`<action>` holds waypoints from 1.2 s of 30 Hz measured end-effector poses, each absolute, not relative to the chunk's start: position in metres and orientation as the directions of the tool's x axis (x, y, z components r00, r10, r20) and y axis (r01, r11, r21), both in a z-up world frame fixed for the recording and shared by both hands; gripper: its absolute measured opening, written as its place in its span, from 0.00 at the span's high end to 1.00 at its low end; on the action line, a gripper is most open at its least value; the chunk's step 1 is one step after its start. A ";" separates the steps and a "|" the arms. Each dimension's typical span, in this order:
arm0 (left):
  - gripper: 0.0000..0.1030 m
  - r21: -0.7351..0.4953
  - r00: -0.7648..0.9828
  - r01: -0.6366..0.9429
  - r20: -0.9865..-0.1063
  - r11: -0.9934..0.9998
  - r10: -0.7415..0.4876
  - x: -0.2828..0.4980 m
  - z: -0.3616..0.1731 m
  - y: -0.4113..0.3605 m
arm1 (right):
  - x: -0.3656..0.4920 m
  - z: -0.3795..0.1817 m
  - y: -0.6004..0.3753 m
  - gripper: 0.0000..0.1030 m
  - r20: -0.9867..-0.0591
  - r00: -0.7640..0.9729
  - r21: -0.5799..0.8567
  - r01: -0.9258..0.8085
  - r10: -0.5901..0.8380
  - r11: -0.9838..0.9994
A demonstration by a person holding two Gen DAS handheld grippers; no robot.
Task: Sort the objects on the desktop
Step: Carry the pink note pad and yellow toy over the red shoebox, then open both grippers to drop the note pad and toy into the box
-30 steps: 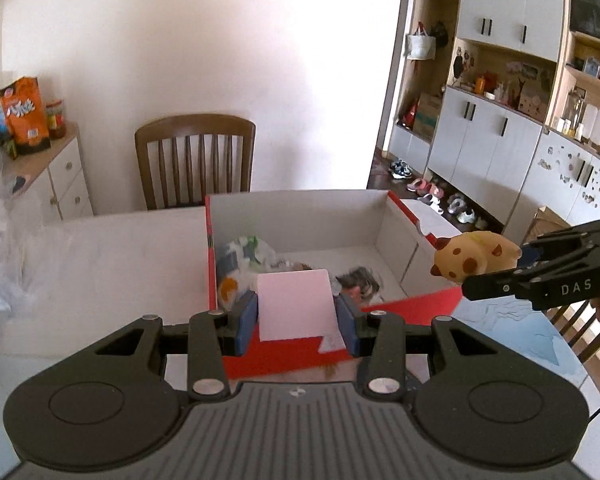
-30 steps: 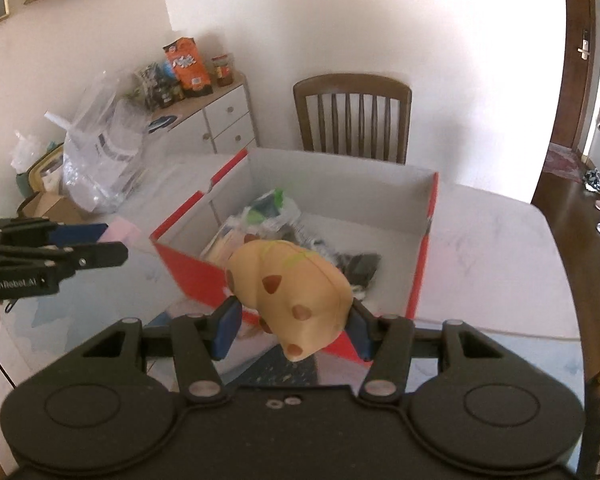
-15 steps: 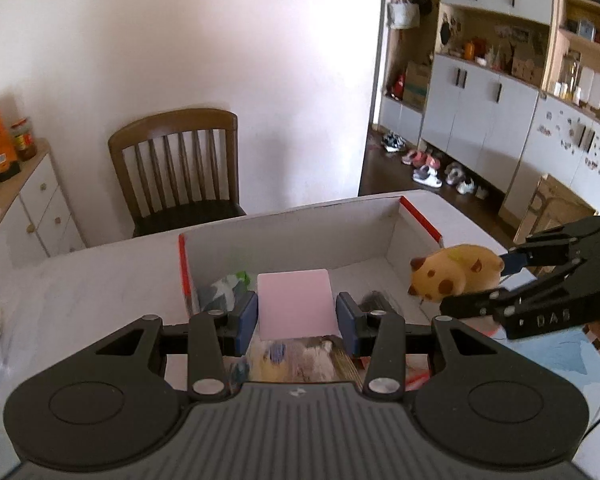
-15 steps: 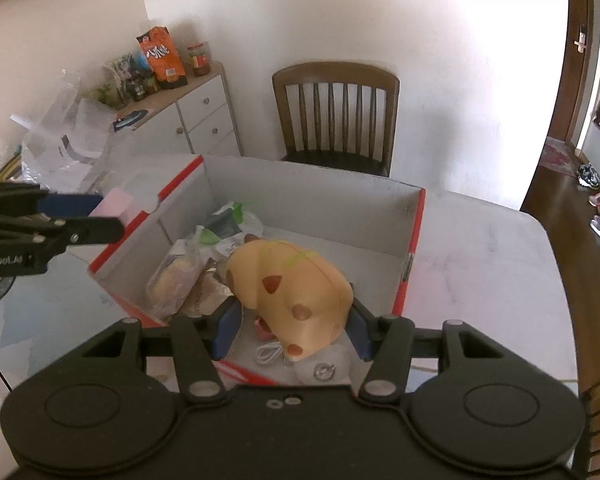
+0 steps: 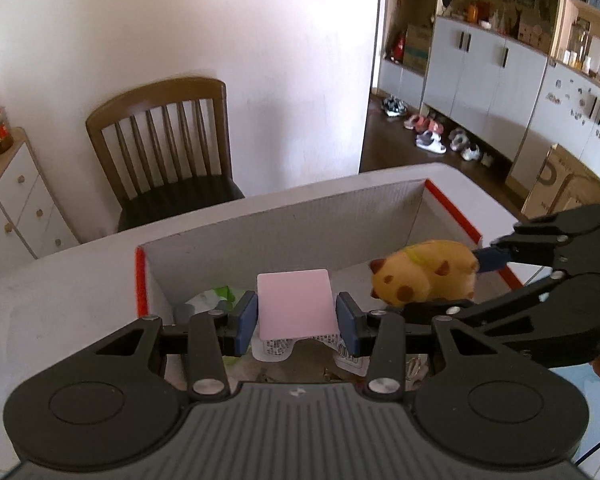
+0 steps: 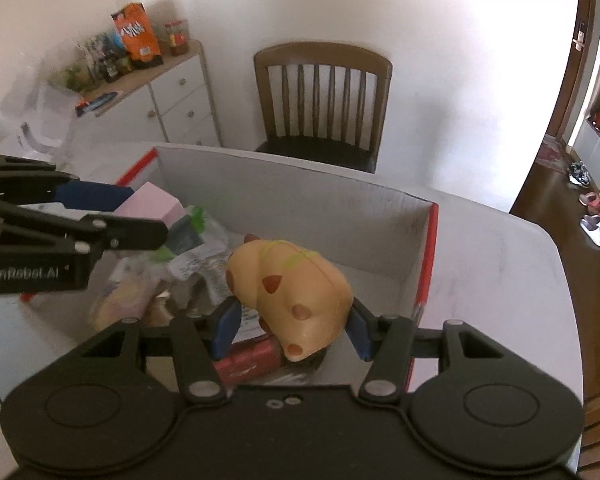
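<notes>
Both grippers have travelled forward since a second ago, from short of the box's red front wall to above its interior. The left gripper [image 5: 296, 316] is clamped on a pink pad [image 5: 296, 304], its blue pads pressed against the pad's two side edges, and holds it above the left part of the cardboard box [image 5: 284, 220]. Seen from the right wrist, the pink pad [image 6: 150, 206] sits over the box's left wall region, above a heap of plastic-wrapped items [image 6: 188, 248]. The right gripper [image 6: 290, 328] is closed on a yellow cat toy [image 6: 290, 280] with brown spots and ears, which bulges up and forward beyond the fingers. From the left wrist view the cat toy [image 5: 424, 276] hangs over the right half of the box, clear of its white inner walls, with its face turned toward the left gripper. A red cylinder [image 6: 248, 360] lies in the box just beneath the toy. The box stands on a pale desk [image 6: 496, 264], and a wooden chair [image 5: 168, 148] stands behind the desk against the white wall. A white drawer cabinet [image 6: 172, 108] with snack packets on top stands to the left.
</notes>
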State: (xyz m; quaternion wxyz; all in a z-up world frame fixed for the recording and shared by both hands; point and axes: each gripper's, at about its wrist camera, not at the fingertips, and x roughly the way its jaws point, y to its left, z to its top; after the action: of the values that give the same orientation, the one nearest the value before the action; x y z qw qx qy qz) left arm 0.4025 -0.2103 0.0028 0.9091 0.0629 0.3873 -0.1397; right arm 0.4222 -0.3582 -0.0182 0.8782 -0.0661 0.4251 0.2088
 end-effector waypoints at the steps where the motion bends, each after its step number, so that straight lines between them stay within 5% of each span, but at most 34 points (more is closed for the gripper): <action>1: 0.60 0.007 0.655 0.303 -0.728 0.953 -0.203 0.405 -0.001 -0.211 | 0.427 -0.022 -0.356 0.46 -0.783 0.545 0.055 -0.418 0.299 0.907; 30: 0.60 -0.011 0.485 0.302 -0.859 0.953 -0.164 0.438 -0.055 -0.205 | 0.434 -0.055 -0.326 0.41 -0.864 0.461 -0.079 -0.523 0.204 0.849; 36: 0.42 -0.034 0.502 0.291 -0.846 0.956 -0.183 0.431 -0.047 -0.202 | 0.428 -0.051 -0.327 0.35 -0.859 0.464 -0.073 -0.527 0.214 0.847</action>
State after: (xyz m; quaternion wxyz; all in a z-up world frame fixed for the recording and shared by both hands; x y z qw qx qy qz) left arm 0.4312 -0.2016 -0.0468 0.8647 0.0563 0.4800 -0.1369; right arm 0.4277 -0.3270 -0.0507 0.8392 -0.1669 0.4681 0.2207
